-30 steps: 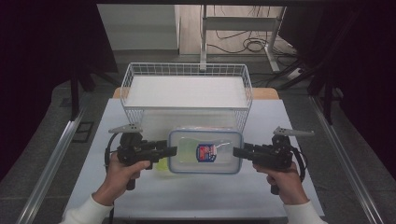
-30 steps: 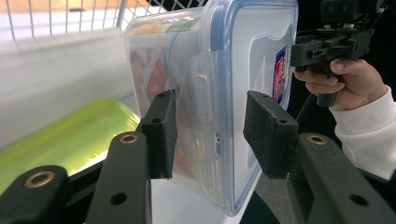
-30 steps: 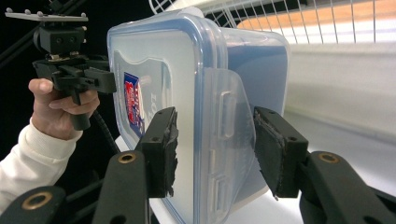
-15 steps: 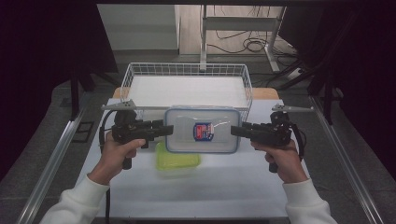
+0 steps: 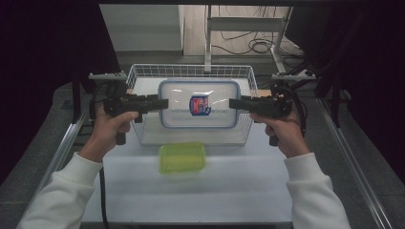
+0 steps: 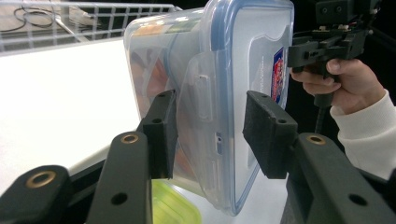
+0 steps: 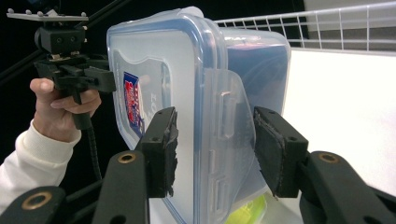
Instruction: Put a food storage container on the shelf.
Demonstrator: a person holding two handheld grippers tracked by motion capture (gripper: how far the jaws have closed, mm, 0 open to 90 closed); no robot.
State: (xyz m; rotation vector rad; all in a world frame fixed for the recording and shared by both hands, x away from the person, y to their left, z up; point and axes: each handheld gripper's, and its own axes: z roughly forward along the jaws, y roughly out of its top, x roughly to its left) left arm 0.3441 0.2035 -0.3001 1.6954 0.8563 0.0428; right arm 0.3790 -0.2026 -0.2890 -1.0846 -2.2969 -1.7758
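- A clear plastic box [image 5: 199, 103] with rounded corners, a blue-rimmed snap lid and a red-and-blue label is held in the air above the white wire basket [image 5: 138, 75], level between the two grippers.
- The left gripper [image 5: 162, 103] is set across the box's left end; in the left gripper view its black foam-faced jaws are seen either side of the latch flap [image 6: 203, 88], with gaps visible, so a firm clamp cannot be told.
- The right gripper [image 5: 234, 103] is placed likewise at the right end, its worn pads [image 7: 164, 144] flanking the other flap.
- Something reddish-orange is glimpsed through the box's wall, too blurred to name.
- A flat, translucent yellow-green lid or tray [image 5: 182, 157] is left lying on the white bench [image 5: 143, 191], just in front of the basket.
- The basket's floor is seen as plain white.
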